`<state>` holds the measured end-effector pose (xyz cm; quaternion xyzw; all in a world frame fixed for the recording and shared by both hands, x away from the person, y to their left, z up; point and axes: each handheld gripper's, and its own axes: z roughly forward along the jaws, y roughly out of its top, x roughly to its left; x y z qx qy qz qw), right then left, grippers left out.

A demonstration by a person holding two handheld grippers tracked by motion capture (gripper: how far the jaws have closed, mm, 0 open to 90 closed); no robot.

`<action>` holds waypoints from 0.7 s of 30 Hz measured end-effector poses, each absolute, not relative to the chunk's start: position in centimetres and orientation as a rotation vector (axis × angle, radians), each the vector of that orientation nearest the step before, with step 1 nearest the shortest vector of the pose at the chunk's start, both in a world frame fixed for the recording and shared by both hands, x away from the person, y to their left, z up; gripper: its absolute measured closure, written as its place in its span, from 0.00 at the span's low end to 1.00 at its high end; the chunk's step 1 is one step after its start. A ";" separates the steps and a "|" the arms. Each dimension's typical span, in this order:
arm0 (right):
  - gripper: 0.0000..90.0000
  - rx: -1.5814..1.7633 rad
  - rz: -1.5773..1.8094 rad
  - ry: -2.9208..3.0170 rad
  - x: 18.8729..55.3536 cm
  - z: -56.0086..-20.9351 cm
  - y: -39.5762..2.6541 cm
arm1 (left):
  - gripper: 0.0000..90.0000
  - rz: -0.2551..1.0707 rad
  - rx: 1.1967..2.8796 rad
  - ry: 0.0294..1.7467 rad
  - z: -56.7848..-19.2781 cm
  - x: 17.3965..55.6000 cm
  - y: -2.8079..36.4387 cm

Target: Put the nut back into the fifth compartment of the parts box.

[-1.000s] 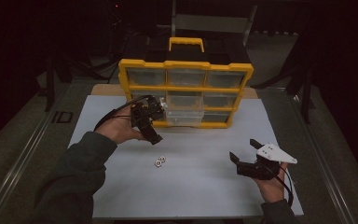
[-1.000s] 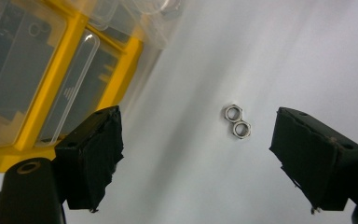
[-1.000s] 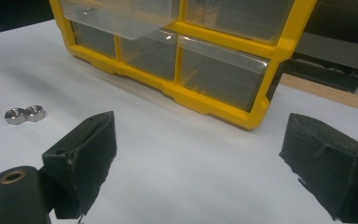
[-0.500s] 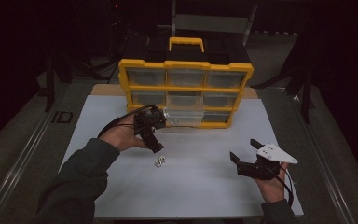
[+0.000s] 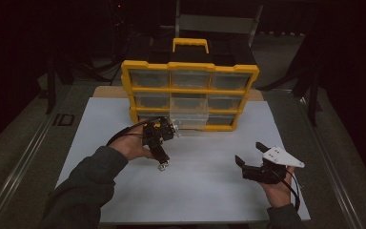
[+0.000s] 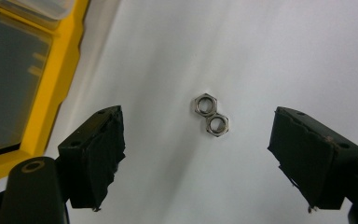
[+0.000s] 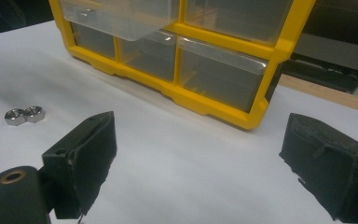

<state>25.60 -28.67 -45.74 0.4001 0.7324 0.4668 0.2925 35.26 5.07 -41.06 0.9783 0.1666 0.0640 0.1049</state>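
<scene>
Two hex nuts (image 6: 211, 114) lie touching corner to corner on the white bench (image 5: 205, 191), just left of centre in the high view and near the middle of the left gripper view. Above them hangs the left gripper (image 5: 162, 160), pointing down; its jaws stand wide apart with the nuts on the sheet between and beyond them, and the pads touch nothing. In the left gripper view the yellow frame of the drawer organizer (image 6: 51, 93) runs down the left edge of the frame. That organizer stands upright at the far side of the bench, upper centre of the high view, with a black-and-yellow handle on top and one clear drawer (image 5: 188, 114) pulled partway out in the middle column. At the lower right of the high view the right gripper (image 5: 248, 162) is held low over the sheet, well apart from the nuts, its jaws spread wide and empty. In the right gripper view the nuts sit at the far left, and the organizer fills the upper part.
</scene>
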 end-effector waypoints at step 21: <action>0.11 1.066 1.243 1.952 25.6 -45.7 -28.7 | 0.23 0.114 2.923 0.485 -45.0 35.4 4.2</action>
